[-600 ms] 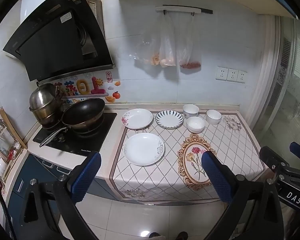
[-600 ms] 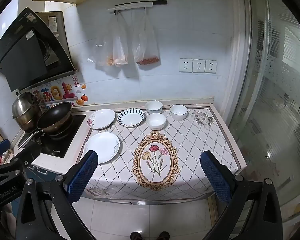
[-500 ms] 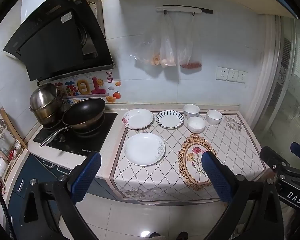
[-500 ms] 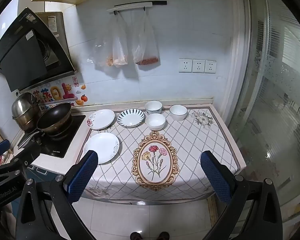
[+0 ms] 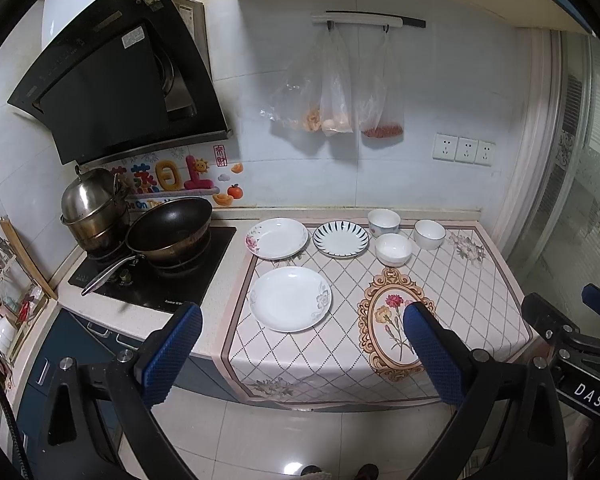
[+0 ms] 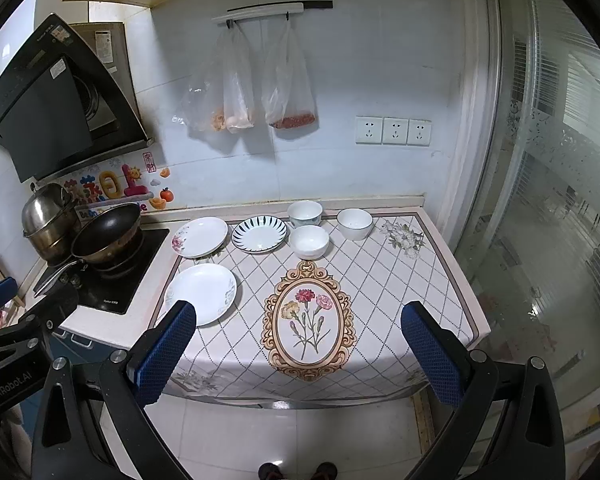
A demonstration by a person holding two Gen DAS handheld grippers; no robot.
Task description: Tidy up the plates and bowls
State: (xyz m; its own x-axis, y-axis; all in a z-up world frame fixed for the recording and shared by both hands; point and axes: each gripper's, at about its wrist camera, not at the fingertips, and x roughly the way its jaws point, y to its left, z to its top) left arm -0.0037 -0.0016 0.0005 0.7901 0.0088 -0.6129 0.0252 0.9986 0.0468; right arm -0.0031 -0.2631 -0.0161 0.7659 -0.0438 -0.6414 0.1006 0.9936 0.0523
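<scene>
Six pieces of crockery sit on the patterned tablecloth (image 6: 384, 280) ahead of both grippers: three plates and three bowls, every one upright with its mouth facing up, and being round, none shows a long axis. Largest is the white plate (image 5: 290, 298) with grey flowers on its rim, which lies nearest, just beyond the left gripper (image 5: 300, 344) and ahead-left of the right gripper (image 6: 298, 344). Farther off, near the wall, the pink-flowered plate (image 5: 276, 238) lies left of the blue-striped plate (image 5: 341, 239), the two close together but not visibly touching. To the right of them stand the bowls in a loose triangle: the patterned bowl (image 5: 383, 222) at the back, the plain white bowl (image 5: 393, 249) nearer and just in front of it, and the dark-rimmed bowl (image 5: 429, 233) farthest right, apart from the others. Both grippers hang above the floor short of the counter edge, tilted downward, each with its two blue-padded fingers spread wide and nothing between them. One black wok (image 5: 171, 227) and one steel pot (image 5: 92, 208) occupy the hob (image 5: 188, 280) far left of the left gripper.
</scene>
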